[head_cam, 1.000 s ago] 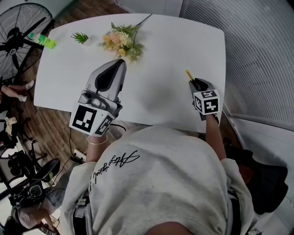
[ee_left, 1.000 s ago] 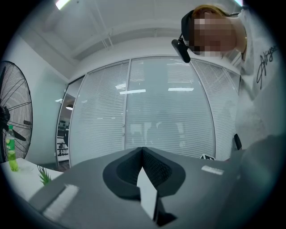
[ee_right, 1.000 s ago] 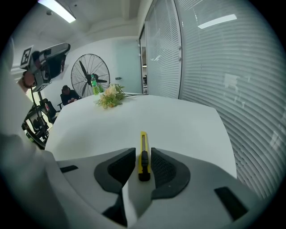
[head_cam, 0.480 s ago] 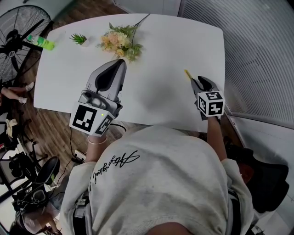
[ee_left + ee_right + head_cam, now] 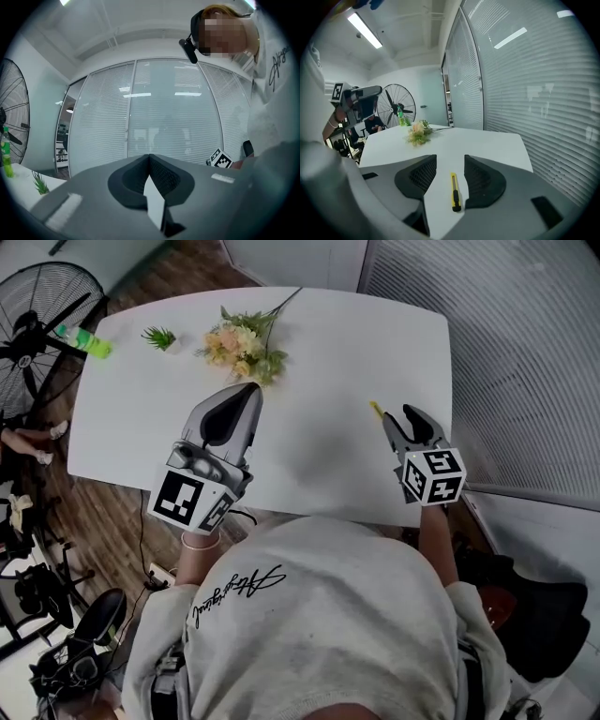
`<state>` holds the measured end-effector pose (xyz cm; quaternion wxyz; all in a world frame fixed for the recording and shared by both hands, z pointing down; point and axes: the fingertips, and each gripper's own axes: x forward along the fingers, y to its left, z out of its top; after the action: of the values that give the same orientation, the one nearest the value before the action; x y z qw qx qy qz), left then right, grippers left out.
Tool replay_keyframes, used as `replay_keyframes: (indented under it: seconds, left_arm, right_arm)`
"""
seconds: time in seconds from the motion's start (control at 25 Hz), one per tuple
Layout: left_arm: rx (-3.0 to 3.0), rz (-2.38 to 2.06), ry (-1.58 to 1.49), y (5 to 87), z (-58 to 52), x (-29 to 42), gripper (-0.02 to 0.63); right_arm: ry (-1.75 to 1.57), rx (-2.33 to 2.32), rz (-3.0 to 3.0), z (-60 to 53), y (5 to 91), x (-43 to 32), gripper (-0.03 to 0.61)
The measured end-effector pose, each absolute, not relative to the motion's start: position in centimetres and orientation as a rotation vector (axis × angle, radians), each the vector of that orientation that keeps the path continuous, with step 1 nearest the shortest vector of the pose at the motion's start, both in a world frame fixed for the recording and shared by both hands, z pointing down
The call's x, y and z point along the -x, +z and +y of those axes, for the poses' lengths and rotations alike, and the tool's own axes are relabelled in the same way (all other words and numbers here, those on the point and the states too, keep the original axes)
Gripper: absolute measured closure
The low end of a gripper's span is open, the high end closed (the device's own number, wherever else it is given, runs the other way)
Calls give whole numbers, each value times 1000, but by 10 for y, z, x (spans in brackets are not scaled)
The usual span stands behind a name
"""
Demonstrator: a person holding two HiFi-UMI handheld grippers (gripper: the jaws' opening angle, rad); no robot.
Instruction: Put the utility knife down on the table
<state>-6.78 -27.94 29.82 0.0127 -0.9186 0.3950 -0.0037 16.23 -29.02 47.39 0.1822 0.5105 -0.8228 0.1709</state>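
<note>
1. Utility knife (image 5: 454,191) lies flat on the white table (image 5: 319,362), close to its right edge.
2. Right gripper (image 5: 401,420) sits just over it. Its jaws have just been opening wide, and the knife shows between them, untouched.
3. Left gripper (image 5: 251,390) hovers mid-table, jaws pressed together, empty.
4. Flowers (image 5: 239,341) lie near the far edge.

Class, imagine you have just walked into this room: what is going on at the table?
A person leans over a white table with a gripper in each hand. The right gripper has just been opening its jaws, and the yellow utility knife lies flat on the table between them, with neither pad touching it. The left gripper is shut and empty, held over the table on the side where a bunch of flowers lies. The knife looks set down.
</note>
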Motion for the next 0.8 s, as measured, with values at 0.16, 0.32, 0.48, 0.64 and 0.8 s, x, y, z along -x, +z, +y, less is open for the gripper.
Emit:
replay_keyframes:
  seconds: [0.16,0.32,0.48,0.64,0.8]
  left_arm:
    - [2871,1220,-15,299,-279,64,615]
    - [2875,1206,-7,297,-280,60,615]
    - [2873,1196,-5,295,-280,57,615]
    - [2865,1189,2,290,-280,56,615]
    - [2862,1192,12,288,-283,55,615]
  right_arm:
    - [432,-1474,-2393,-289,443,-160,377]
    - [354,-1487,-2439,-288,415,-157,368]
    - [290,-1498,-2486,-286,392,-154,364]
    - [222,-1506,-2532,-283,368,-152,357]
    - [170,-1508,-2580,-281,349,-151,354]
